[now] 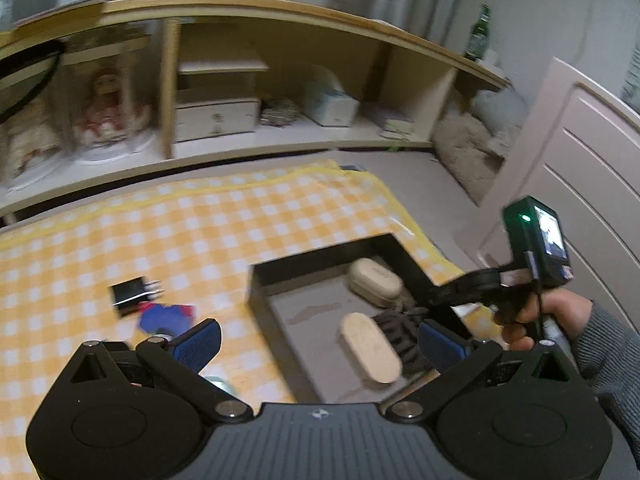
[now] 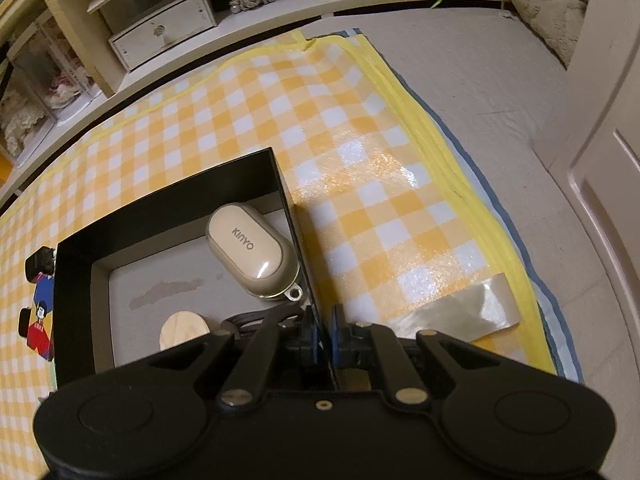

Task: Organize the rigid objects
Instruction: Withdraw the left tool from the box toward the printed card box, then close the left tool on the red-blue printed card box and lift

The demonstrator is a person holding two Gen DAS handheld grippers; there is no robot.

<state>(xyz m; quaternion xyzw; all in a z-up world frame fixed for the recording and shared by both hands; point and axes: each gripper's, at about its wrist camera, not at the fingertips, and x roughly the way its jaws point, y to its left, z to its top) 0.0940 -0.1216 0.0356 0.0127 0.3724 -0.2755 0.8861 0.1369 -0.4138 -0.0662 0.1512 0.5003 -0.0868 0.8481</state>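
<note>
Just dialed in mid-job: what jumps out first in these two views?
The shallow black rectangular box on the yellow-and-white checked mat dominates, holding a beige oval Kinyo case and a pale wooden oval brush. The right tongs are clamped on the box's right wall, while the left tongs hang open above it. A small black plug adapter lies on the mat left of the box.

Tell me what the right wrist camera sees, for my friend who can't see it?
The right gripper is shut on the right wall of a black box sitting on a yellow checkered mat. Inside the box lie a beige Kinyo case and part of a wooden brush.
</note>
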